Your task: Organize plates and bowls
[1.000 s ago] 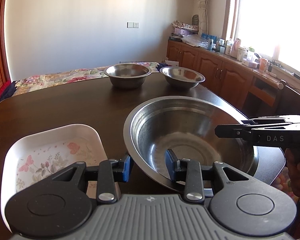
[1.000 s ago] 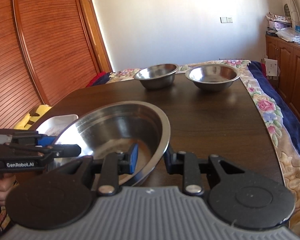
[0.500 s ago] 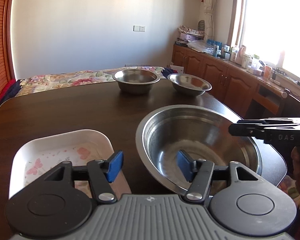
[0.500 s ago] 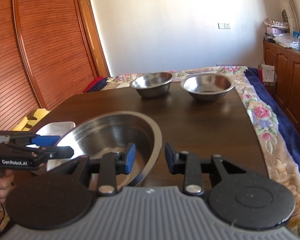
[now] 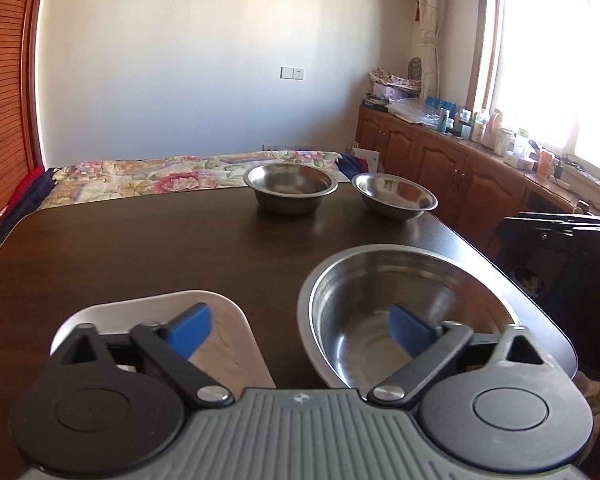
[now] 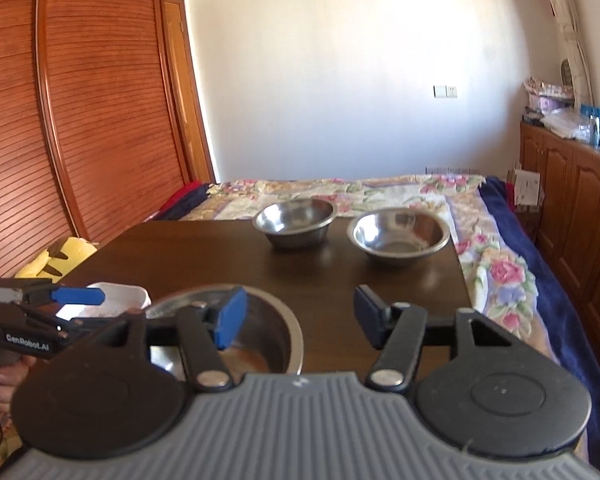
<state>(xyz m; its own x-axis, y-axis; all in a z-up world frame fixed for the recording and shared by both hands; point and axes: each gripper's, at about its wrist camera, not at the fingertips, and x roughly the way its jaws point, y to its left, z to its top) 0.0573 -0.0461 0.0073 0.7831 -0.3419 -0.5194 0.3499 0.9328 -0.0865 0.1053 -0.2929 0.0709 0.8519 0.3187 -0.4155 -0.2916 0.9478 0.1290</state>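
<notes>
A large steel bowl (image 5: 404,300) sits on the dark table near its front right corner; it also shows in the right wrist view (image 6: 268,332). A white floral dish (image 5: 224,344) lies left of it and shows in the right wrist view (image 6: 116,300). Two smaller steel bowls stand at the far edge, one to the left (image 5: 290,186) and one to the right (image 5: 394,196). My left gripper (image 5: 300,330) is open and empty, raised above the gap between dish and large bowl. My right gripper (image 6: 300,316) is open and empty above the large bowl's right rim.
The dark wooden table (image 5: 140,248) ends at a bed with a floral cover (image 6: 380,192) behind. Wooden cabinets (image 5: 440,160) with clutter on top stand at the right under a window. A slatted wooden wardrobe (image 6: 80,120) is at the left.
Both grippers let go of the large bowl's rim, opened wide and drew back and up. The bowl rests on the table.
</notes>
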